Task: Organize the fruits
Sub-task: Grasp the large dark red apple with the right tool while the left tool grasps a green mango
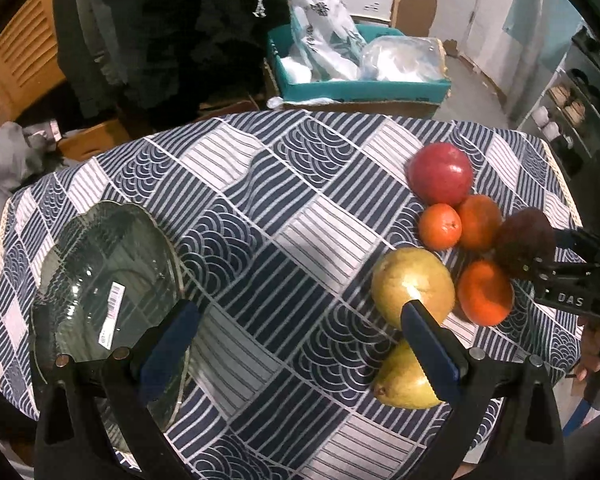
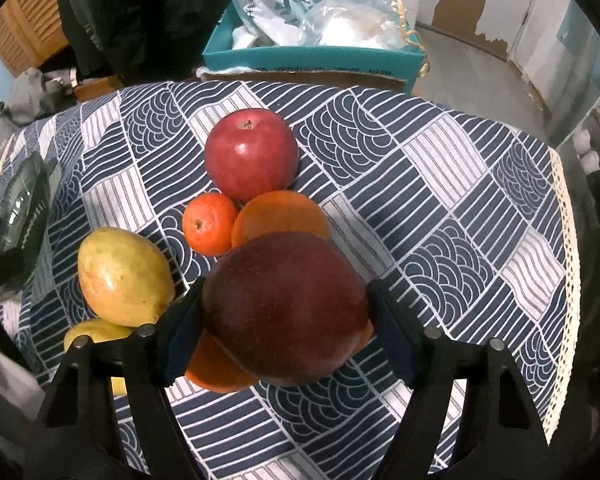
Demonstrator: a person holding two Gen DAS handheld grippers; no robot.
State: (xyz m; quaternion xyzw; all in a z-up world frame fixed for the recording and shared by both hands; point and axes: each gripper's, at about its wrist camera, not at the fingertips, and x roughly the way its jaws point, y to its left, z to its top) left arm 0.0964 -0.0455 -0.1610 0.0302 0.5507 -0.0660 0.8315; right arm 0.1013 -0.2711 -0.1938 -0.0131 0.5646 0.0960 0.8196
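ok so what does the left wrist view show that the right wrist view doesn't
Left wrist only: the whole glass bowl with its barcode sticker, and the right hand-held gripper seen from the side.
Right wrist only: the dark red apple up close between that gripper's fingers, hiding much of two oranges.
Both: the red apple, two pears, the small orange, the patterned tablecloth and the teal box.

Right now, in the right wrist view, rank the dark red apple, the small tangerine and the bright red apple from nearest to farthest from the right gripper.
1. Dark red apple: between the right gripper's pads.
2. Small tangerine: beyond it, slightly left.
3. Bright red apple: farthest, toward the table's back edge.
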